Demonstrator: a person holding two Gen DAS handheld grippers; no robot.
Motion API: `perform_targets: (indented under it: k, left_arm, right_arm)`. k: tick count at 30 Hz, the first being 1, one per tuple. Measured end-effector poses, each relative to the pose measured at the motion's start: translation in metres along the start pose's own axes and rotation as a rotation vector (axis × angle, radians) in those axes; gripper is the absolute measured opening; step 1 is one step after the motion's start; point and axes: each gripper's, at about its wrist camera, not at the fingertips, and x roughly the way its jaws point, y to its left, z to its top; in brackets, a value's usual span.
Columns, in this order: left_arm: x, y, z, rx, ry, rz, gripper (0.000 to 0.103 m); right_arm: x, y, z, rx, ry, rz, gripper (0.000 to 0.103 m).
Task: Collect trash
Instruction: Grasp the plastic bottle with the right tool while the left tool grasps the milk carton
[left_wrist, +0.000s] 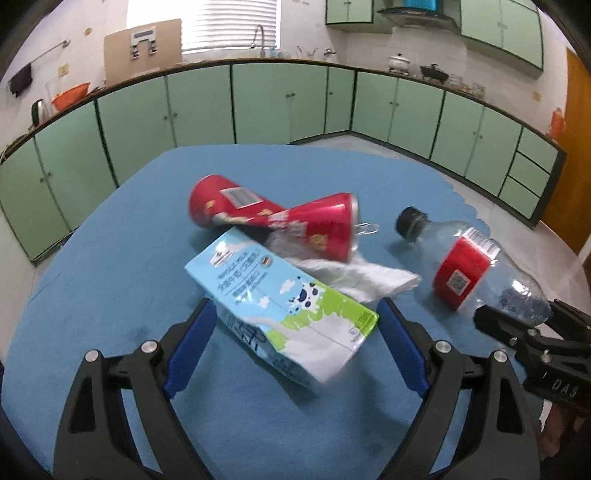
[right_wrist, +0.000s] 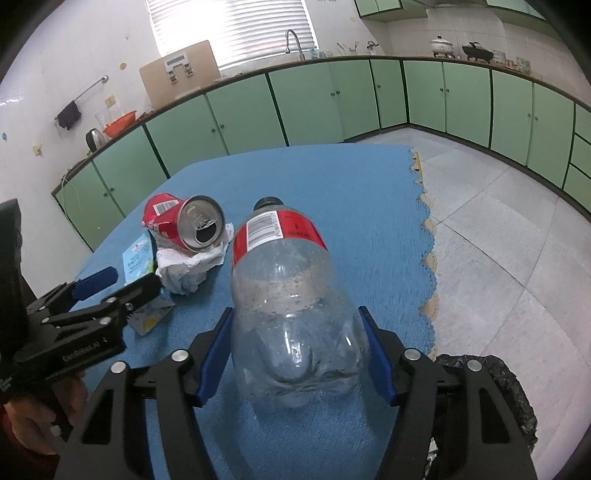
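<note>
Right gripper (right_wrist: 295, 343): 2 blue fingers (right_wrist: 214, 354) clamped on the base of the clear plastic bottle (right_wrist: 284, 280), cap pointing away, bottle over the blue worktop (right_wrist: 369, 206). Left gripper (left_wrist: 295, 325): fingers spread wide, straddling the near end of the milk carton (left_wrist: 280, 299) without pressing it; contact on its far side unclear from blur. Carton lies flat beside a crumpled white tissue (left_wrist: 362, 277). 2 crushed red cans (left_wrist: 273, 218) lie just behind, touching the tissue. Black-lined bin (right_wrist: 509, 391) at the worktop's near right edge.
</note>
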Motion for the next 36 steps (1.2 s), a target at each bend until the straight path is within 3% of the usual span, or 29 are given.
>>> perform_targets:
  k: [9,14,17,22,26,28,36]
  left_arm:
    - [-0.022,0.033,-0.014,-0.059,0.016,0.055,0.086]
    - [-0.017,0.021,-0.001,-0.047,-0.014,0.071,0.086]
    - [-0.006,0.02,0.001,-0.063,0.012,0.075,0.085]
    - [0.004,0.03,-0.004,-0.11,0.059,0.046,0.067]
    - [0.004,0.031,-0.004,-0.118,0.054,0.024,0.06]
    - [0.0,0.029,-0.003,-0.105,0.032,0.026,0.048]
    - [-0.012,0.032,-0.007,-0.099,0.021,-0.028,0.046]
  right_arm:
    - [0.001,0.005,0.001,-0.012,0.005,-0.02,0.064]
    - [0.002,0.009,0.002,-0.01,0.007,-0.026,0.064]
    - [0.004,0.01,0.003,-0.007,0.005,-0.028,0.064]
    - [0.006,0.012,0.004,0.0,0.003,-0.033,0.065]
    - [0.007,0.013,0.004,0.0,0.01,-0.04,0.064]
    - [0.007,0.013,0.004,0.004,0.011,-0.041,0.063]
    - [-0.011,0.015,0.001,0.025,-0.01,-0.069,0.062]
